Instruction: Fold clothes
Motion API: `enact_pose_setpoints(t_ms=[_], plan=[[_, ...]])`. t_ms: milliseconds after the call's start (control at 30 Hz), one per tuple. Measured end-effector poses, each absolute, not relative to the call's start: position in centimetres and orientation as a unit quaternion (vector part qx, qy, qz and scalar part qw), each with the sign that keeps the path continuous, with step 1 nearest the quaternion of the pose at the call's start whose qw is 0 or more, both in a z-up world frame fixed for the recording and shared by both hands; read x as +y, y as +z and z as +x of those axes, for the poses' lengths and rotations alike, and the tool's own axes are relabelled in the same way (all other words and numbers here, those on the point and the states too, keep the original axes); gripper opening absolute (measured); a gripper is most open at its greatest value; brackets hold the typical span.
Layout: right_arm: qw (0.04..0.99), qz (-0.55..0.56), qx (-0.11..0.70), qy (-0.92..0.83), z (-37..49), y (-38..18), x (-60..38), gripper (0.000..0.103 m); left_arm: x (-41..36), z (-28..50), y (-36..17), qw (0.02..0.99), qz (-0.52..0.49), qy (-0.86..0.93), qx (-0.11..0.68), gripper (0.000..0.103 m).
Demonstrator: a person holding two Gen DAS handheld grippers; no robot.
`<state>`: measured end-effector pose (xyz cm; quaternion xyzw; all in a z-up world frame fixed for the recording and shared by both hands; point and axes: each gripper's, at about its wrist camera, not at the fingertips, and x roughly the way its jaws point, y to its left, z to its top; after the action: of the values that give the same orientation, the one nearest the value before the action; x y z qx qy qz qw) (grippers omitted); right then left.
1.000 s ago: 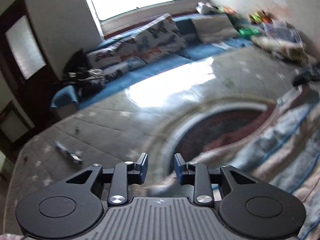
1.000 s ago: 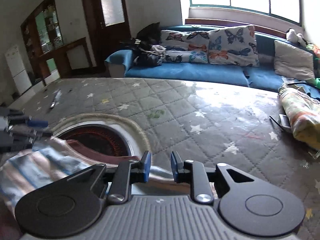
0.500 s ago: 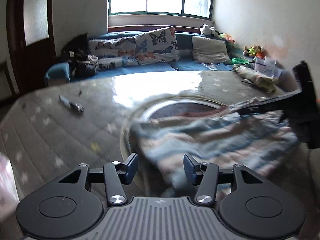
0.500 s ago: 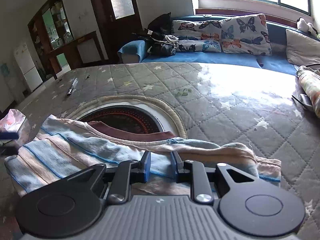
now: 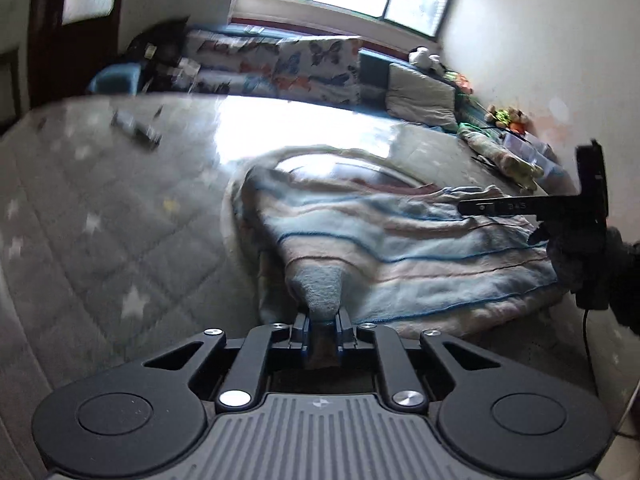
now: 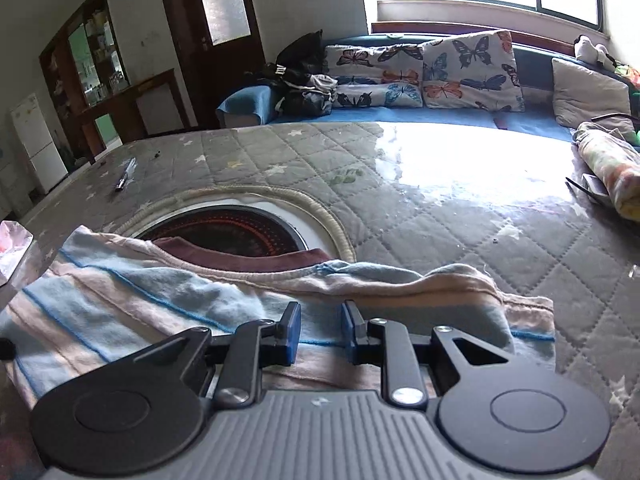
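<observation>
A blue-and-pink striped garment (image 5: 400, 248) lies spread on the grey quilted table cover (image 5: 100, 220), partly over a round dark hotplate. My left gripper (image 5: 322, 326) is shut on a near corner of it, and the cloth rises in a peak from the fingers. In the right wrist view the same garment (image 6: 160, 300) lies under my right gripper (image 6: 319, 332), whose fingers stand apart over a blue stripe, pinching nothing. From the left wrist view, the right gripper (image 5: 468, 207) reaches over the garment's far right edge, held by a gloved hand (image 5: 616, 264).
The round hotplate (image 6: 224, 228) sits in a rope-trimmed opening beyond the garment. A pen (image 6: 126, 172) lies at the far left of the quilted cover (image 6: 440, 220), a rolled floral cloth (image 6: 612, 168) at the right. A blue sofa (image 6: 440, 68) with butterfly cushions stands behind.
The garment has come down flat onto the table. My left gripper opened wide, then closed on the near corner. The right gripper's finger gap is unchanged.
</observation>
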<state>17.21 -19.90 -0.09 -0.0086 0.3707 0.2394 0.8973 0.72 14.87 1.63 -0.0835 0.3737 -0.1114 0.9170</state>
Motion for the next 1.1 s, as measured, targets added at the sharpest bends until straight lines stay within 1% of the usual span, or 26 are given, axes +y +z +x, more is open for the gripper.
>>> enact_pose_setpoints(t_ms=[100, 167, 200, 400, 533, 800, 933, 1033, 1100], plan=[[0.902, -0.014, 0.363, 0.234, 17.2, -0.3, -19.8, 0.021, 15.9, 0.5, 1.3, 0.913, -0.105, -0.102, 0.38, 0.017], [0.903, -0.015, 0.362, 0.232, 17.2, -0.4, -19.7, 0.021, 16.6, 0.3, 1.0, 0.91, -0.118, -0.096, 0.384, 0.027], [0.903, -0.014, 0.361, 0.231, 17.2, -0.4, -19.6, 0.021, 16.9, 0.2, 0.9, 0.909, -0.124, -0.093, 0.386, 0.028], [0.906, -0.007, 0.361, 0.222, 17.1, 0.1, -19.7, 0.022, 15.8, 0.1, 4.7, 0.937, -0.055, -0.072, 0.338, 0.025], [0.907, -0.006, 0.356, 0.227, 16.6, 0.5, -19.6, 0.023, 14.6, 1.1, 6.2, 0.941, -0.048, -0.089, 0.322, 0.025], [0.906, -0.001, 0.358, 0.226, 16.6, -0.1, -19.1, 0.023, 10.4, 6.6, 2.6, 0.923, -0.01, -0.122, 0.364, 0.025], [0.908, -0.002, 0.354, 0.224, 16.7, -0.5, -19.2, 0.023, 11.5, 8.6, 0.5, 0.917, -0.01, -0.092, 0.388, 0.025], [0.908, -0.003, 0.352, 0.225, 16.8, -0.5, -19.4, 0.023, 12.8, 8.8, 0.9, 0.917, -0.033, -0.086, 0.389, 0.025], [0.908, 0.0, 0.354, 0.226, 16.9, -0.4, -19.5, 0.023, 12.8, 8.8, 1.8, 0.921, -0.029, -0.087, 0.378, 0.024]])
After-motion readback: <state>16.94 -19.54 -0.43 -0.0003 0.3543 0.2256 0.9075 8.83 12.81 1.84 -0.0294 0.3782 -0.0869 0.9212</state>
